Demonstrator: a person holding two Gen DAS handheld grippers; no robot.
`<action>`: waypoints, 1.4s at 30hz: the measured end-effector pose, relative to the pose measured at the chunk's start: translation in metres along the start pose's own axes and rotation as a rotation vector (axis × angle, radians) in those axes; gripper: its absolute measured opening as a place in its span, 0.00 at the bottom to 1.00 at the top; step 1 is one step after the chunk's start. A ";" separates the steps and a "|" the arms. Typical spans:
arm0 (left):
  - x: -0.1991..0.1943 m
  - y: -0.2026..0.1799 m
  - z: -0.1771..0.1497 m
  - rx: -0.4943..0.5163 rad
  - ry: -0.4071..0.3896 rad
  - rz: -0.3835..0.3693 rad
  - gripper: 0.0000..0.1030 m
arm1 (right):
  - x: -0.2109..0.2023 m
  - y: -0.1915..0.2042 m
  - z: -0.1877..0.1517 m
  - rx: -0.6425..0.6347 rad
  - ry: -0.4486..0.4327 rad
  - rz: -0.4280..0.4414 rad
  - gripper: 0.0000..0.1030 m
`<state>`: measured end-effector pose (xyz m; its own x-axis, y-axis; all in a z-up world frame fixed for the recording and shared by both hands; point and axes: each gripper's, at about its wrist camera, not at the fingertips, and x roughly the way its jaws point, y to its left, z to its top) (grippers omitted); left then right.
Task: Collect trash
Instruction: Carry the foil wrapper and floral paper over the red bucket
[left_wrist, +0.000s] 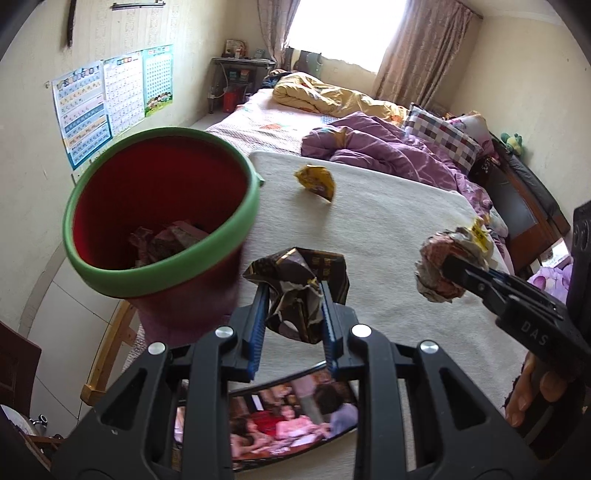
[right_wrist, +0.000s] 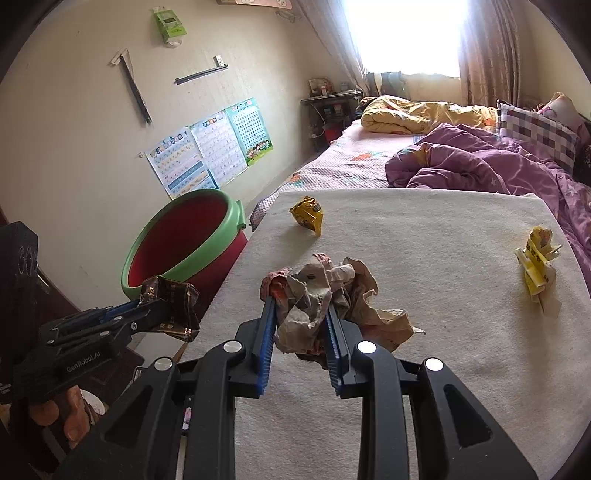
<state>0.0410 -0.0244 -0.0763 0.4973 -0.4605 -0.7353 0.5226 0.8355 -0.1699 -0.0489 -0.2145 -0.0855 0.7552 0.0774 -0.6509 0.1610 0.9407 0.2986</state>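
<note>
My left gripper is shut on a crumpled dark brown wrapper and holds it just right of a red bin with a green rim; the wrapper also shows in the right wrist view. The bin stands beside the bed and holds some dark trash. My right gripper is shut on a crumpled beige paper ball, above the cream mat. A yellow wrapper lies far on the mat, another yellow wrapper at the right.
A purple quilt and a yellow quilt lie on the bed beyond the mat. A checked pillow sits at the right. A printed picture lies under my left gripper. Posters hang on the left wall.
</note>
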 end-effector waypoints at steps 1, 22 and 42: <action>-0.001 0.006 0.000 -0.004 -0.002 0.005 0.25 | 0.002 0.005 0.000 -0.001 0.000 0.001 0.25; -0.008 0.059 0.006 -0.016 -0.025 0.010 0.25 | 0.029 0.060 0.000 -0.037 0.017 0.024 0.25; -0.026 0.103 0.032 -0.033 -0.112 0.119 0.25 | 0.040 0.109 0.026 -0.135 -0.026 0.111 0.25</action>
<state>0.1037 0.0637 -0.0538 0.6295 -0.3870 -0.6738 0.4336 0.8945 -0.1087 0.0159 -0.1179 -0.0610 0.7800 0.1760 -0.6005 -0.0097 0.9629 0.2696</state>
